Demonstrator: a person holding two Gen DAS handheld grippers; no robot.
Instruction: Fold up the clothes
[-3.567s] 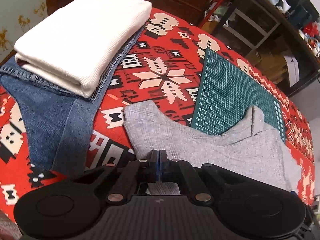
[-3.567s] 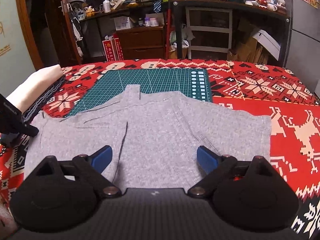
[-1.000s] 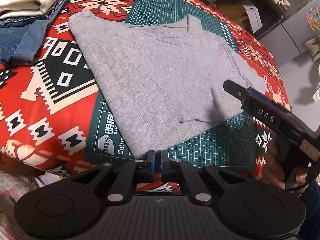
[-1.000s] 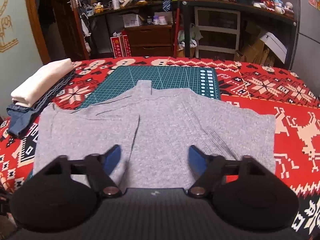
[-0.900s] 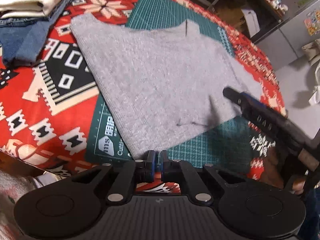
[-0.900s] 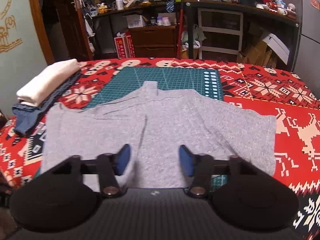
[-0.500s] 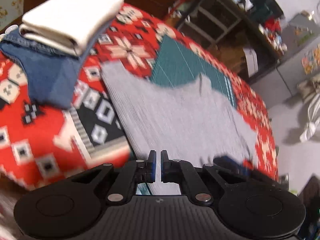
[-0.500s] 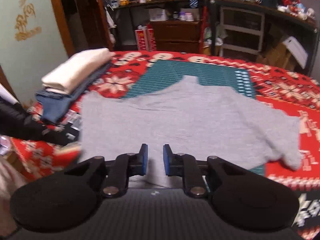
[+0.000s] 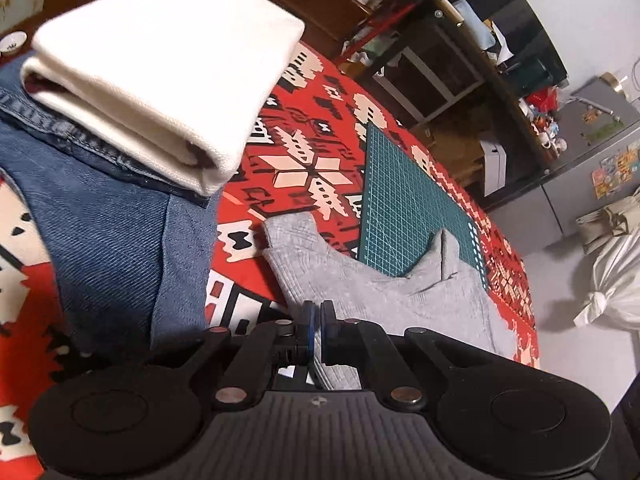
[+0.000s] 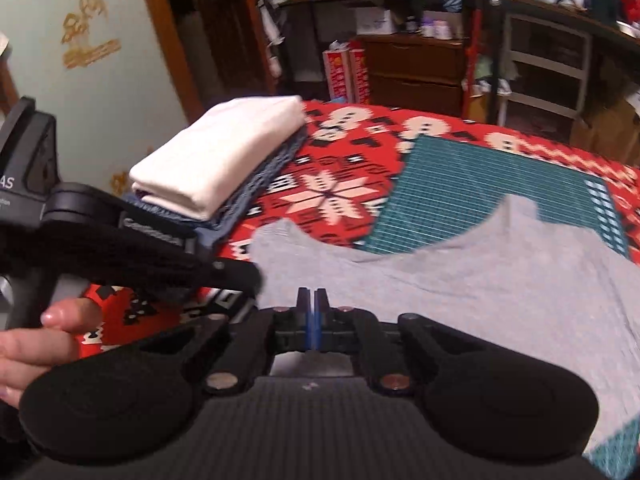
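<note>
A grey shirt (image 9: 380, 300) (image 10: 480, 280) lies spread over a green cutting mat (image 9: 404, 208) (image 10: 480, 192) on a red patterned cloth (image 9: 304, 176). My left gripper (image 9: 317, 312) is shut, and the shirt's left edge runs in between its blue pads. My right gripper (image 10: 311, 300) is also shut, low over the shirt's near hem, with grey fabric showing under the pads. In the right wrist view the left gripper (image 10: 240, 276) reaches in from the left, held by a hand (image 10: 40, 340).
A folded cream garment (image 9: 160, 60) (image 10: 224, 148) rests on folded blue jeans (image 9: 108, 232) (image 10: 256, 184) just left of the shirt. Shelves and a wooden dresser (image 10: 416, 72) stand behind the table. A white bag (image 9: 612, 280) sits on the floor to the right.
The right gripper's jaws went from wide open to shut at the near hem. Both grippers swung left toward the stack, and the left one dropped low again beside the jeans.
</note>
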